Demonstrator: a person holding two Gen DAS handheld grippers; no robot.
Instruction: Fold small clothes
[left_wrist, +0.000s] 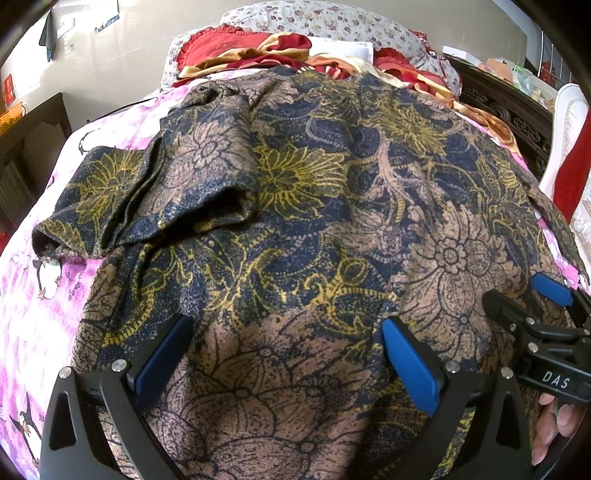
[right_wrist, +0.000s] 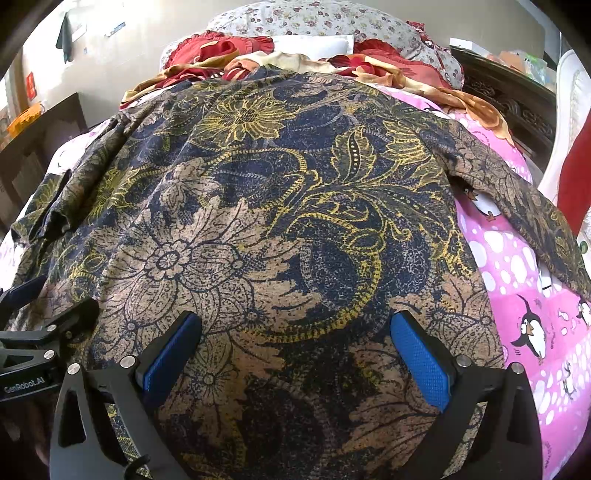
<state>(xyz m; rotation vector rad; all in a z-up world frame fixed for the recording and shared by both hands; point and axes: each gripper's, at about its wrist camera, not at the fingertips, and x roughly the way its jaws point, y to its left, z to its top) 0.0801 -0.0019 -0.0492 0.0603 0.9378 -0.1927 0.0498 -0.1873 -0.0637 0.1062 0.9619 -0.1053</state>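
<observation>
Bed: pink penguin-print sheet (right_wrist: 517, 280) fills the surface, showing at the left edge of the left wrist view and the right side of the right wrist view.
Background: red and gold bedding (left_wrist: 258, 51) and a floral pillow (right_wrist: 314, 18) are heaped at the top centre; pale wall in the upper left.
Garment: a dark blue, tan and yellow floral top (left_wrist: 295, 206) lies spread across the sheet, filling the middle of both views.
Left sleeve: bunched and folded over at left centre of the left wrist view (left_wrist: 147, 199).
Right sleeve: stretched toward the right edge of the right wrist view (right_wrist: 517, 192).
Left gripper (left_wrist: 288, 354): released, blue pads spread wide over the fabric's lower part, nothing between them.
Right gripper (right_wrist: 295, 350): likewise released, above the near part of the garment; it also shows at lower right in the left wrist view.
Hand: fingertips (left_wrist: 554, 424) at the lower right edge.
</observation>
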